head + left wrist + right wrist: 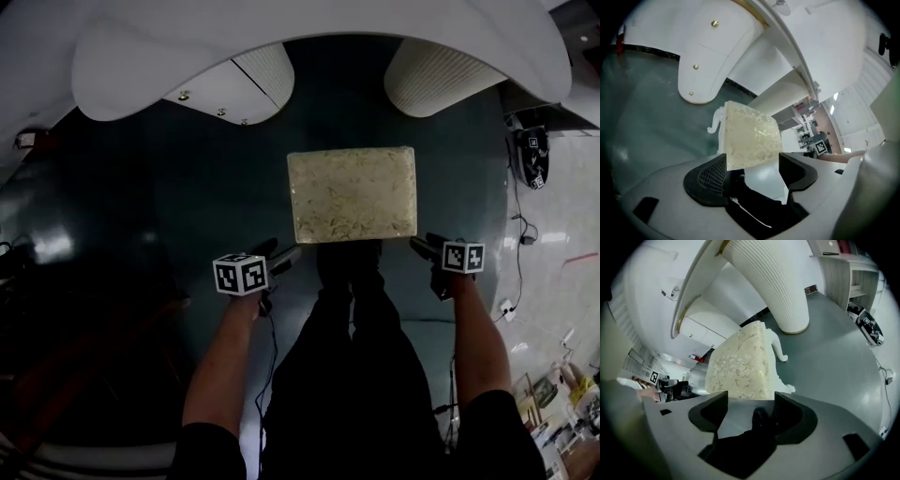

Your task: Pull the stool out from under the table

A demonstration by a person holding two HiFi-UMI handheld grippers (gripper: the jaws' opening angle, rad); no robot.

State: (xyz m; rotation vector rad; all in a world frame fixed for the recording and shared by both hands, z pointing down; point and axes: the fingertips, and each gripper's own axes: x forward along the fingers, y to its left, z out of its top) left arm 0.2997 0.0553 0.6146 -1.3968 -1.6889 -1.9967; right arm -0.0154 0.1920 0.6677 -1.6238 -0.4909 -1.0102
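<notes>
The stool (352, 193), a rectangular seat with a cream floral-patterned cushion, stands on the dark green floor (178, 197) in the open, with the curved edge of the white table (309, 23) at its 12 o'clock and well apart from it. The person's dark-trousered legs (352, 337) rise at the stool's 6 o'clock, the shoes just beside its near edge. The left gripper (281, 257) sits at about 7 o'clock of the stool, its tips just beside the near left corner, and the marker cube (241, 275) rides behind them. In the left gripper view the left gripper's (752, 171) black jaws stand apart with nothing clamped; past the gap lie the cushion's side, a white scrolled stool leg (716, 123) and a dark shoe. The right gripper (424, 247) sits at about 4 o'clock of the stool, just beside the near right corner (whether either gripper touches the seat cannot be told). In the right gripper view the right gripper (751, 408) also has its jaws spread and empty, with the cushion beyond them and the table's white ribbed column (776, 287) at 12 o'clock. At 2 o'clock in the head view, a dark device bearing a square marker (532, 155) lies beside a white cable (518, 220).
</notes>
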